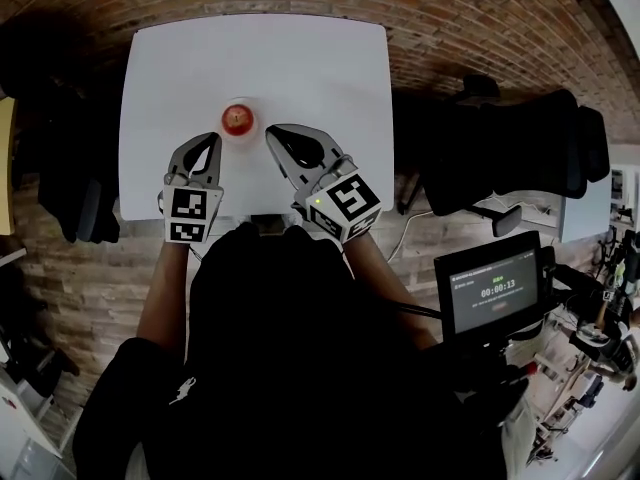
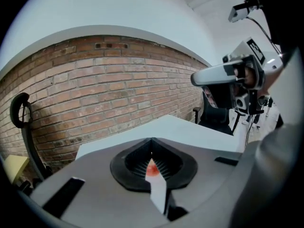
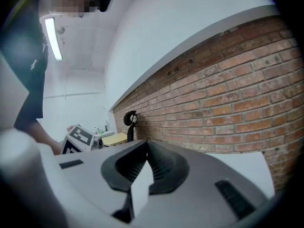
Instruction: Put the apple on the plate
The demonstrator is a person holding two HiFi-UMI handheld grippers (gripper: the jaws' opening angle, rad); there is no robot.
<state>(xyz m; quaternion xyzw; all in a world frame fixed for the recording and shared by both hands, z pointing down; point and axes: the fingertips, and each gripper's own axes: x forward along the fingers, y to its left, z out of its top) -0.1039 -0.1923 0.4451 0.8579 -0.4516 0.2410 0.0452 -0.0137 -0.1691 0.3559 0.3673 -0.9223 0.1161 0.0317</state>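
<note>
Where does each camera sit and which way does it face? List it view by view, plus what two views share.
Head view: on the person's head, looking down at the table and apple; both forearms, left gripper and right gripper show.
Left gripper view: on the left gripper, looking along its shut jaws toward the brick wall; right gripper at right.
Right gripper view: on the right gripper, along its shut jaws toward that brick wall; left gripper at left.
Shared: both gripper views show brick wall and table.

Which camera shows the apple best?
The head view: the whole red apple sits in plain sight on the white table. The left gripper view catches only a red sliver beyond its shut jaws; the right gripper view shows none.
</note>
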